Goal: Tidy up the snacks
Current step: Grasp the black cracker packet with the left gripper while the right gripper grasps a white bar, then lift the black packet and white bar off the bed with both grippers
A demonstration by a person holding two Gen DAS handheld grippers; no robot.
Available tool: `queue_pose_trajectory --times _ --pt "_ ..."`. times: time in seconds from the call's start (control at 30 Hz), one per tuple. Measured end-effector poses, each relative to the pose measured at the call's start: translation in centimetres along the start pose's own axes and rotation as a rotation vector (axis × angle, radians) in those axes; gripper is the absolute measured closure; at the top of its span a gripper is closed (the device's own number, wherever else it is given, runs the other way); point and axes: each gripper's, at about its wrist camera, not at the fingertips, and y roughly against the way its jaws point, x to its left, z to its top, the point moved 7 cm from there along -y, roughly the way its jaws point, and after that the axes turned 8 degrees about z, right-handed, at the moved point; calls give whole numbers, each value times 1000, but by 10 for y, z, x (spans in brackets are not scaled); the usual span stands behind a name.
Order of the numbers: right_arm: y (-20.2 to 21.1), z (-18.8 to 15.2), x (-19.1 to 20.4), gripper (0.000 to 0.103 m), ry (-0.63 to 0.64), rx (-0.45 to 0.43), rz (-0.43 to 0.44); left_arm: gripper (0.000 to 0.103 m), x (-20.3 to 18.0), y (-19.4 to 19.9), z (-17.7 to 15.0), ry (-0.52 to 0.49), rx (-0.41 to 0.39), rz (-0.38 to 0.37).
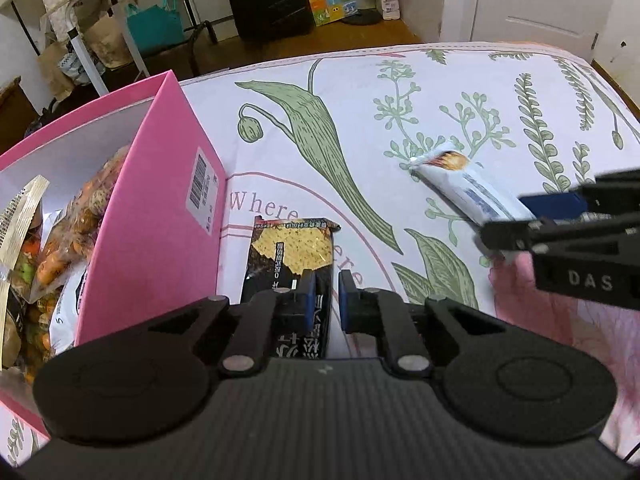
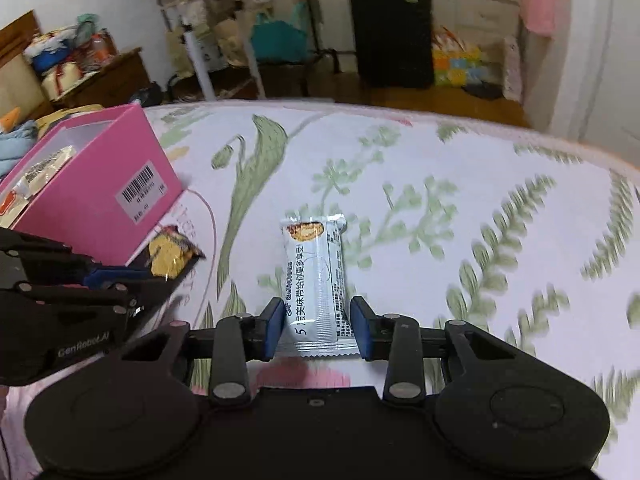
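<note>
Snack packets on a bed sheet (image 1: 460, 80) printed with green leaves, each taken by one gripper. Left gripper (image 1: 326, 296) is closed on the near end of a black cracker packet (image 1: 294, 248), which lies just right of a pink box (image 1: 160, 208); its blue pads pinch the packet's near edge. Pink box stands at the left, open-topped, bearing a barcode label (image 1: 202, 188) on its right wall and already holding several bagged snacks (image 1: 60, 248). Right gripper (image 2: 316, 326) clasps the near end of a white snack bar (image 2: 316, 276), the pads pressing its two long sides; the bar lies flat on the sheet, well right of the box, pointing away. Beyond the bed's far edge stand a black suitcase (image 2: 392, 32) and a teal bag (image 1: 154, 26) on the floor.
</note>
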Motion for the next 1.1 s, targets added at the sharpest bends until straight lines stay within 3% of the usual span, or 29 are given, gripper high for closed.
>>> queue_pose_trajectory --times 0.1,0.17,0.23,0.3,0.37,0.47,0.57,0.7,0.8,0.83,0.87,0.93,1.1 --pt "2 -8 2 62 -20 43 28 86 3 0 1 19 7 3" --pt "4 -12 4 61 -19 64 33 67 4 -1 3 19 24 1" --pt "8 -17 5 60 -29 61 43 57 4 -7 5 -27 68 46" --pt "12 -22 6 60 -44 54 57 57 6 -12 8 -71 92 106" --pt "13 -26 6 60 -36 52 57 54 4 -21 9 -100 153 73" --pt "14 -28 8 59 -3 58 64 52 2 -27 12 -132 175 74" --pt "13 -25 9 57 29 63 77 52 3 -30 14 -124 191 59" --pt "2 -20 10 34 70 40 101 51 1 -32 14 -128 186 54" --pt "-6 -19 15 33 118 -12 72 51 0 -32 14 -135 159 59" --pt "-6 -19 17 36 128 -21 56 55 0 -32 13 -138 148 61" --pt "-5 -19 20 42 130 -30 52 65 2 -31 13 -137 140 78" --pt "-1 -21 22 69 107 -42 61 69 4 -29 12 -150 122 94" --pt "13 -27 23 71 102 -48 18 84 -2 -13 11 -200 68 104"
